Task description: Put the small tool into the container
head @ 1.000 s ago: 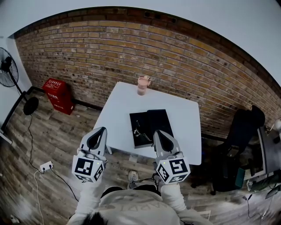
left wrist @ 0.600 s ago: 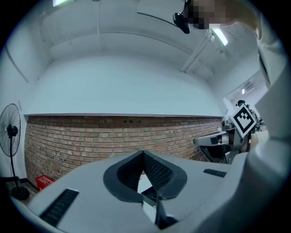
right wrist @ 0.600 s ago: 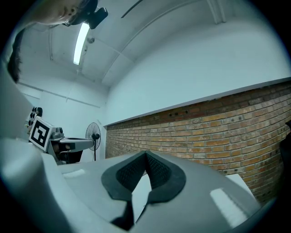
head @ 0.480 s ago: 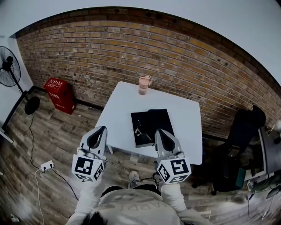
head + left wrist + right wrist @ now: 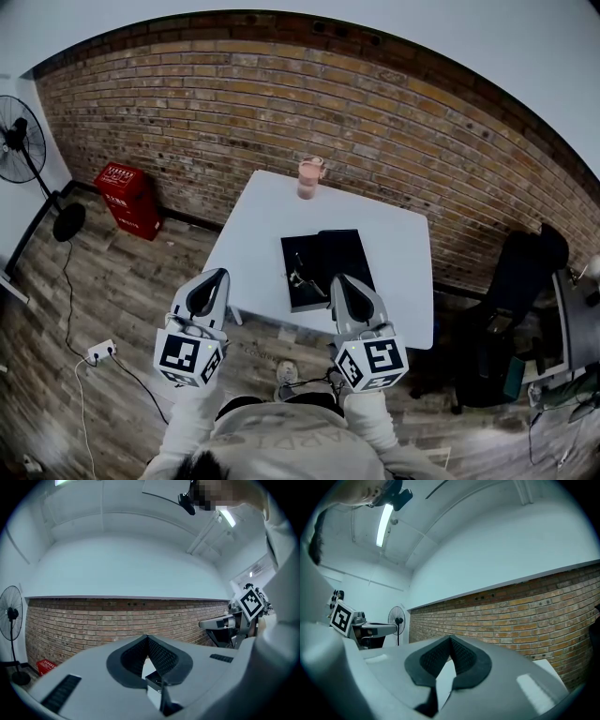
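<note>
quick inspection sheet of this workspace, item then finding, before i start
surface: white table, mostly bare
job's things: black case lying open on the table; small metal item lies on its left half
clutter: pink cup at the table's far edge
tools: left tool and right tool both shut, empty, held at the table's near side, touching nothing
cables: power strip on the floor at left, cords running from it
surroundings: brick wall, standing fan, red crate, black chair
</note>
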A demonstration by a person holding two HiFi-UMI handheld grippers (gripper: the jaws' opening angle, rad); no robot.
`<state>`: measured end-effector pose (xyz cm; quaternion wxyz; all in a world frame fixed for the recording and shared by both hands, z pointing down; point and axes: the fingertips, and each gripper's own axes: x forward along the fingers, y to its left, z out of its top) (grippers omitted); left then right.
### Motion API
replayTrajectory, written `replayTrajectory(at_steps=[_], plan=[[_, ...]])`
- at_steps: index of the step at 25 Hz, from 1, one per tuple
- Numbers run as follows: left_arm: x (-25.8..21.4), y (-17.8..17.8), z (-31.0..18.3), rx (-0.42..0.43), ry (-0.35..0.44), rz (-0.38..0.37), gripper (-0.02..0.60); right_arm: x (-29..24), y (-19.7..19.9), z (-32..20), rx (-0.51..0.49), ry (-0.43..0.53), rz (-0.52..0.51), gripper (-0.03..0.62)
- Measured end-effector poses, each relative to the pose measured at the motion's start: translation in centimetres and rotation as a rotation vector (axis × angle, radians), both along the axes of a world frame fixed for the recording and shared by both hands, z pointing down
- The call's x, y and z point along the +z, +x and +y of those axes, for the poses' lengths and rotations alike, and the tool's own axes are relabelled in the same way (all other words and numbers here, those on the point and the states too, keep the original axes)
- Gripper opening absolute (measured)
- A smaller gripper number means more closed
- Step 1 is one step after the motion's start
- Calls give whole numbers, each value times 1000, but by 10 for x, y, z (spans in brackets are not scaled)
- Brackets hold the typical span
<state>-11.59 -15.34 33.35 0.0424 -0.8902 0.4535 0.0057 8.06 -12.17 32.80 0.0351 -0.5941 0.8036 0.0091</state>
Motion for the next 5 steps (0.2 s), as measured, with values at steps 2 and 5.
replayTrajectory(at_steps=[2, 5], plan=[[1, 0, -1, 1, -3, 0, 5, 1, 0, -1, 0, -1, -2, 10], [2, -1, -4, 1, -7, 1, 5, 1, -2, -4, -4, -1, 4, 9]])
